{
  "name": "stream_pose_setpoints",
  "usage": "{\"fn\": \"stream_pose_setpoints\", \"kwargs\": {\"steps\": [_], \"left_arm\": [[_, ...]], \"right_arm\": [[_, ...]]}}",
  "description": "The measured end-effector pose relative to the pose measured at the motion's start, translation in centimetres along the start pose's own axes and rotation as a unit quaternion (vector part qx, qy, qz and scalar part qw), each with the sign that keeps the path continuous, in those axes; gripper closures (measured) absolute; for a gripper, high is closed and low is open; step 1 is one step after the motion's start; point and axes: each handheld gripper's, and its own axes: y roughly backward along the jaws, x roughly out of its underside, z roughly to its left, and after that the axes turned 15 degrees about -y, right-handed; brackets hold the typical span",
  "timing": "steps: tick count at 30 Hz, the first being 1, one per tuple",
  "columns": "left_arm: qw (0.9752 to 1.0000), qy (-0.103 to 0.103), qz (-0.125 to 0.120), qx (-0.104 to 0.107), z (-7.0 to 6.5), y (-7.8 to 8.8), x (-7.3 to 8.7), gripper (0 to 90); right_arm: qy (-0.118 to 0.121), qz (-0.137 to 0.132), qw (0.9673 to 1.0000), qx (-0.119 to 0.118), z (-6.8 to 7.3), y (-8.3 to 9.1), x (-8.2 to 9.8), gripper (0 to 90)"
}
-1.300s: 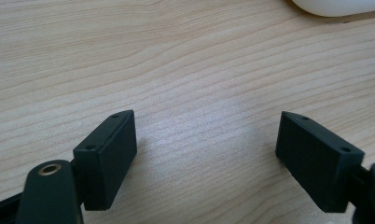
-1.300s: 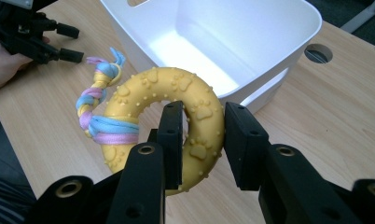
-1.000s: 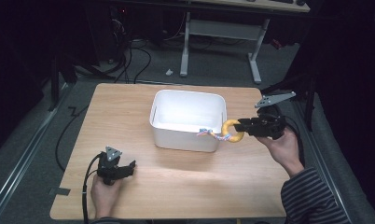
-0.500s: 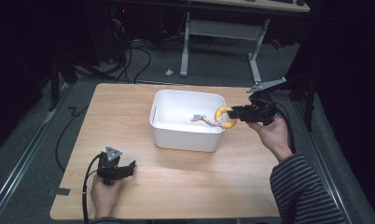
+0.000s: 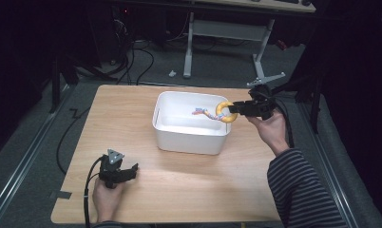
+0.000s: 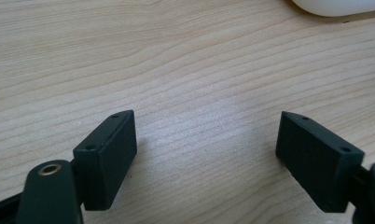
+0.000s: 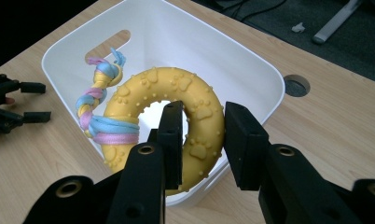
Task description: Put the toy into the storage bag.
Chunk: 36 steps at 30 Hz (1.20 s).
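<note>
R gripper [image 5: 236, 110], clamped on yellow ring toy [image 7: 176, 121], has carried it over white bin [image 5: 179, 137] – drop's next; L gripper [image 5: 132, 170] idle, jaws wide.

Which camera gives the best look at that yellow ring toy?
The right gripper view: the yellow ring toy is close up, paw prints and braided rope clear, clamped in the right gripper over the white bin. In the high view it appears small.

surface: wooden table [image 5: 179, 190] | on it: white bin [image 5: 189, 137], left gripper [image 5: 132, 169] resting near front-left corner
</note>
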Motion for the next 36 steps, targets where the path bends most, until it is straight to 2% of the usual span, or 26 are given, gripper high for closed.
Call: {"fn": "stream_pose_setpoints", "kwargs": {"steps": [5,13,20,36], "left_arm": [[1.0000,0.000,0.000,0.000,0.0,0.0,0.0,20.9],[1.0000,0.000,0.000,0.000,0.0,0.0,0.0,21.0],[1.0000,-0.001,0.000,0.001,0.0,0.0,0.0,20.9],[1.0000,-0.001,0.000,0.001,0.0,0.0,0.0,20.9]], "right_arm": [[-0.005,0.006,1.0000,0.001,0.1,-0.9,-0.5,69.5],[-0.005,0.012,0.9998,0.014,1.0,-2.1,-1.8,69.4],[-0.012,0.022,0.9994,0.024,1.1,-3.6,-2.3,69.4],[-0.009,0.049,0.9976,0.048,1.3,-6.6,-2.4,69.4]]}}
